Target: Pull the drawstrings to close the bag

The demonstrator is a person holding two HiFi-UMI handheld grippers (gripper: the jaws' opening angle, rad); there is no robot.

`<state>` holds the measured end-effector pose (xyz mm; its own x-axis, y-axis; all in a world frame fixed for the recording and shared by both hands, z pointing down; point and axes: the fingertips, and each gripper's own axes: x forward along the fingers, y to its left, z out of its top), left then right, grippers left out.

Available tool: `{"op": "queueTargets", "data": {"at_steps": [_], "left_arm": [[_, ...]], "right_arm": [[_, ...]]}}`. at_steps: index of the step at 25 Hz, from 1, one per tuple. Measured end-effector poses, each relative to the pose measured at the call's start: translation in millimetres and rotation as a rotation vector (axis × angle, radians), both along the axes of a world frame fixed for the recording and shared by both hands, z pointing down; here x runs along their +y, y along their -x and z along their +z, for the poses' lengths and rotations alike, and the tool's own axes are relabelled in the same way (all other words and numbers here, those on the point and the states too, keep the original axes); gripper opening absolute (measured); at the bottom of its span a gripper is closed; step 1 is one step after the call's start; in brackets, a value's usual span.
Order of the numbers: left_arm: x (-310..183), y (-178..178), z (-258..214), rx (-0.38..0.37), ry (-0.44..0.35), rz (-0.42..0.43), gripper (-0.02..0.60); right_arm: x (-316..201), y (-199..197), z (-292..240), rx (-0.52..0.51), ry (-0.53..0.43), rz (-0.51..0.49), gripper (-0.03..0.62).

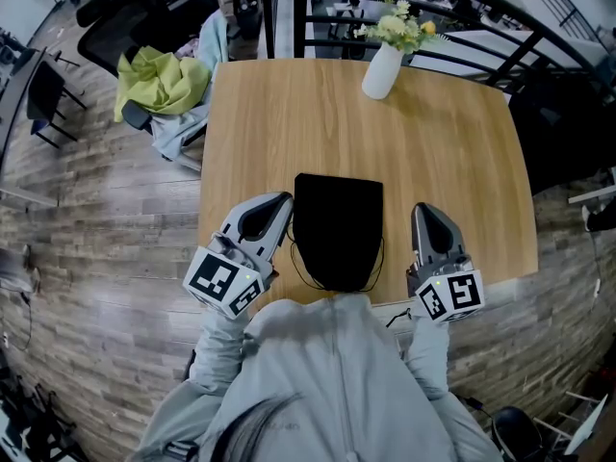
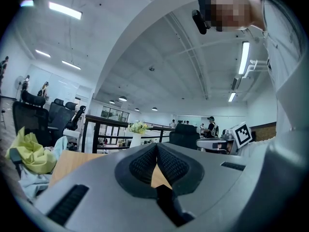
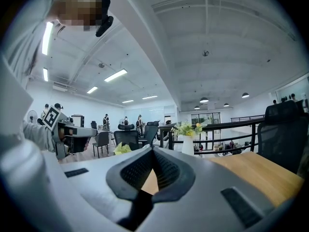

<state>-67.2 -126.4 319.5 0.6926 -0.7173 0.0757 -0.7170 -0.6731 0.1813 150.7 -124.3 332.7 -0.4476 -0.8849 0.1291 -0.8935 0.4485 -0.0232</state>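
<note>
A black drawstring bag (image 1: pixel 338 227) lies flat on the wooden table (image 1: pixel 443 152), its mouth toward the near edge. Thin black cords (image 1: pixel 297 269) loop out on both sides of that end. My left gripper (image 1: pixel 285 202) rests just left of the bag, shut and empty. My right gripper (image 1: pixel 421 210) sits to the bag's right, a little apart from it, also shut with nothing held. In the left gripper view the pads (image 2: pixel 145 164) meet at the tip; in the right gripper view the pads (image 3: pixel 166 167) meet too. The bag is hidden in both gripper views.
A white vase with flowers (image 1: pixel 383 65) stands at the table's far edge. A chair draped in yellow-green cloth (image 1: pixel 164 80) is past the far left corner. A dark railing (image 1: pixel 500 8) runs behind the table. The person's grey sleeves are at the near edge.
</note>
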Motion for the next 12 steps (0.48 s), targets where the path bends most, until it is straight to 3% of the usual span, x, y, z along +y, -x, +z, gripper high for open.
{"op": "queueTargets", "data": {"at_steps": [12], "left_arm": [[-0.6, 1.8, 6.1, -0.035, 0.029, -0.007, 0.028]], "right_arm": [[5.8, -0.8, 7.8, 0.0, 0.038, 0.011, 0.021]]}}
